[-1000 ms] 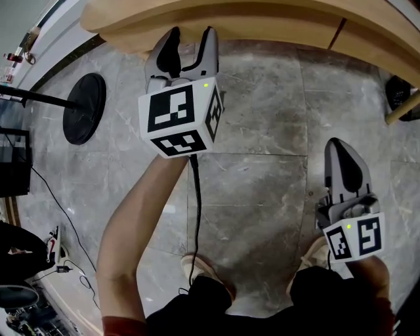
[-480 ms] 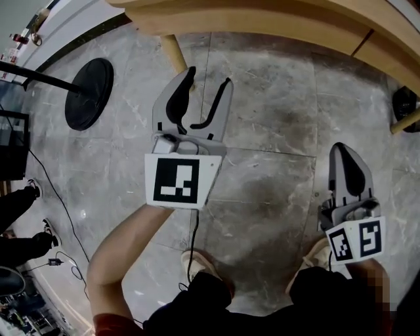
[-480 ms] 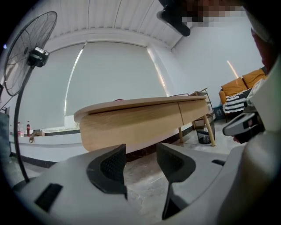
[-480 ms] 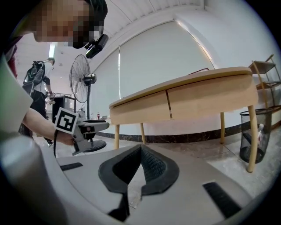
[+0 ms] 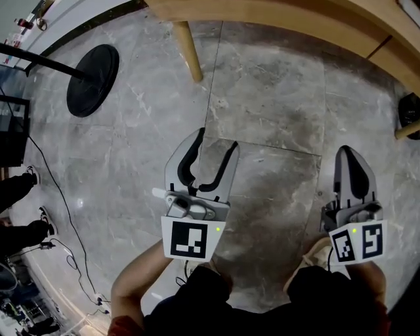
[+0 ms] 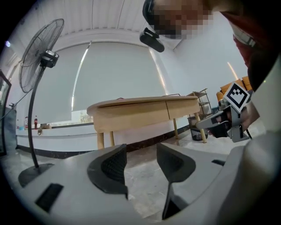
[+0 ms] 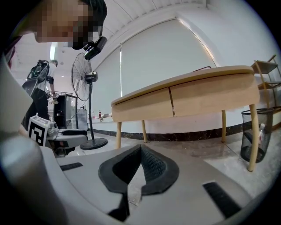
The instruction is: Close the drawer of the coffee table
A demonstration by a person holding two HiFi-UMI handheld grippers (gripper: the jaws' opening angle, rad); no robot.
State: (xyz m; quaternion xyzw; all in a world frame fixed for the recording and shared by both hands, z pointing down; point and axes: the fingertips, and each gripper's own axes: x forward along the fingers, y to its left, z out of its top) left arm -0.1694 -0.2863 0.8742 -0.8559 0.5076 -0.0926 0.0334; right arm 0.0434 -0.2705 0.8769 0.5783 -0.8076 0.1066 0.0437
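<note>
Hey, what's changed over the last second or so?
The left claw has drawn back from the edge of the coffee table toward the person, open and empty throughout; nothing was gripped or released. The right claw stayed shut, low on the right.

Grey marble floor (image 5: 275, 98) bears a table leg (image 5: 187, 49), a fan base (image 5: 92, 79) (black, round) and a loose cable (image 5: 60, 197)

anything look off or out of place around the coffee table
Nothing stands out. The coffee table stands level, and its drawer front sits flush with the frame, not hanging open. Left tongs open and empty, right tongs shut on nothing, both clear of the table.
</note>
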